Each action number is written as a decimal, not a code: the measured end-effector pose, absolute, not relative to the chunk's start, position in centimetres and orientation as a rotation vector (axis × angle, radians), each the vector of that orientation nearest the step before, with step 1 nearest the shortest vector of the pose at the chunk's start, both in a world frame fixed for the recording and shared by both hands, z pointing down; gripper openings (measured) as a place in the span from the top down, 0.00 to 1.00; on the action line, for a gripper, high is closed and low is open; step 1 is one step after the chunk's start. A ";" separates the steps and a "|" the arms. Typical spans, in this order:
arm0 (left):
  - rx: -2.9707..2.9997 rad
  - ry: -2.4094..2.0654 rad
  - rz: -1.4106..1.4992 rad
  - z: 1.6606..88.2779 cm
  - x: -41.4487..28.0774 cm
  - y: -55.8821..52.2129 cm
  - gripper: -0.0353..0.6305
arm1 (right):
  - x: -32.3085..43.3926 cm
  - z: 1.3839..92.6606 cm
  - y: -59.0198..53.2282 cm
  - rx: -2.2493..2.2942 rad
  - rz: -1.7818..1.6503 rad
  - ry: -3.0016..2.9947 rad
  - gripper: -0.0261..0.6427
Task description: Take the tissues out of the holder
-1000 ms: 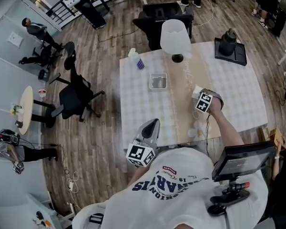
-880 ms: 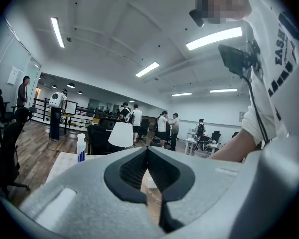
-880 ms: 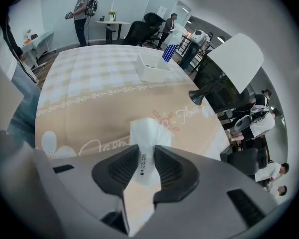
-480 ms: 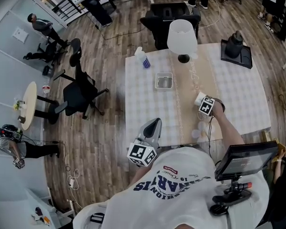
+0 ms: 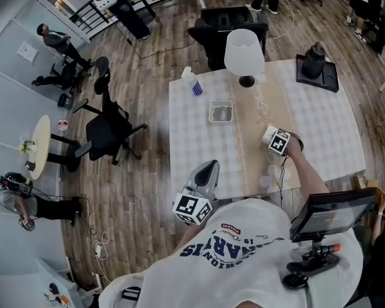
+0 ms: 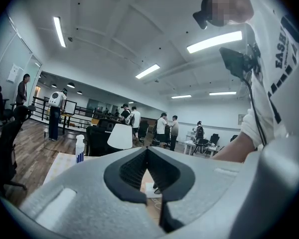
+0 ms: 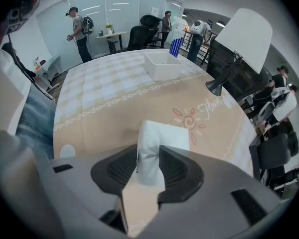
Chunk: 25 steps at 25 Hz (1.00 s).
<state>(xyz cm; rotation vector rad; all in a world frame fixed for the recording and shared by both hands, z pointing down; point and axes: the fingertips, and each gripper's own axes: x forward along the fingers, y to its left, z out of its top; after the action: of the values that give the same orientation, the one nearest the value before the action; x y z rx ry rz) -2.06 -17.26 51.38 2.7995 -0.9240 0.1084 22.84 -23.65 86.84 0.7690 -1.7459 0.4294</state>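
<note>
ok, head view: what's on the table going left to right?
spray bottle → clear box → white lamp → right hand-held gripper, shut on a tissue → black tray

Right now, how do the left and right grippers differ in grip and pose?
The right gripper is shut on a folded white tissue; the left gripper is shut on nothing. The right gripper points steeply down at the table; the left gripper points about level, across the room. Both are at the table's near side.
</note>
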 end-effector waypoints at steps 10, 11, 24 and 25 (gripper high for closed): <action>2.810 -0.912 0.100 51.0 -1.7 -17.9 0.94 | 22.5 76.0 -28.4 1.042 0.375 -1.972 0.61; 2.815 -0.909 0.094 50.9 -1.5 -18.1 0.94 | 21.9 73.9 -29.1 1.092 0.359 -2.017 0.61; 2.975 -0.869 0.010 46.2 1.1 -20.1 0.94 | 9.7 46.8 -25.4 1.302 -0.056 -2.612 0.81; 2.974 -0.872 0.000 45.9 1.1 -20.2 0.94 | 9.1 45.8 -24.7 1.301 -0.062 -2.646 0.84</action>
<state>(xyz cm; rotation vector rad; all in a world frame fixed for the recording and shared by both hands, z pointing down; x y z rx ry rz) 1.07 -20.17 45.89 2.9742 -0.8722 0.0003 9.12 -24.75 45.76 1.3011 -2.6456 -0.0621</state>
